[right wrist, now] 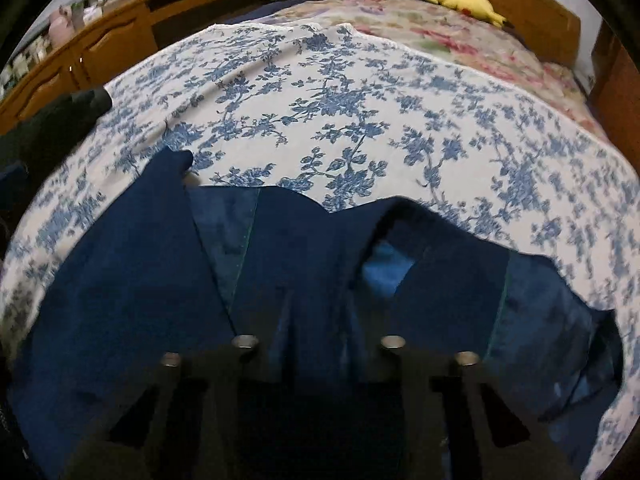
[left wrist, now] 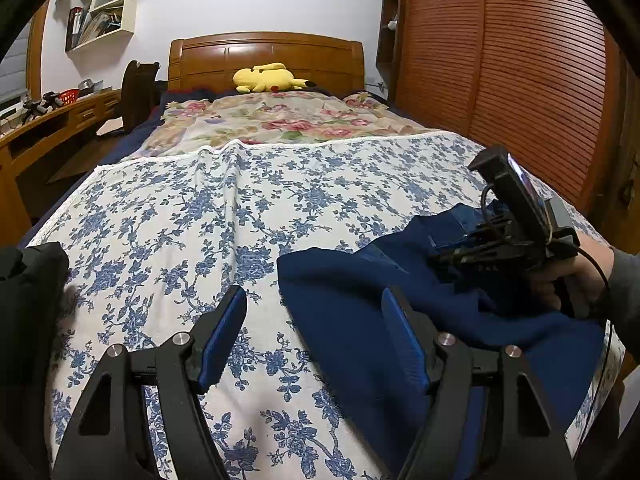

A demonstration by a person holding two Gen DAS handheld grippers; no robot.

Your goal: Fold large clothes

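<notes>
A dark blue garment (left wrist: 352,304) lies rumpled on the blue-flowered bedspread (left wrist: 200,208) near the bed's foot, toward the right. My left gripper (left wrist: 313,294) hovers open over the garment's left edge, one blue pad above the cloth and the other above the bedspread, with nothing held. My right gripper (left wrist: 440,258), held by a hand (left wrist: 576,276), points down into the garment's far right part. In the right wrist view the garment (right wrist: 132,280) bunches up between the fingers of the right gripper (right wrist: 320,344), which is shut on it. The fingertips are buried in the cloth.
A black garment (left wrist: 28,280) lies at the bed's left edge. A floral sheet (left wrist: 280,120), a yellow plush toy (left wrist: 266,78) and the wooden headboard (left wrist: 264,52) are at the far end. A slatted wardrobe (left wrist: 520,80) stands right, a desk (left wrist: 48,120) left.
</notes>
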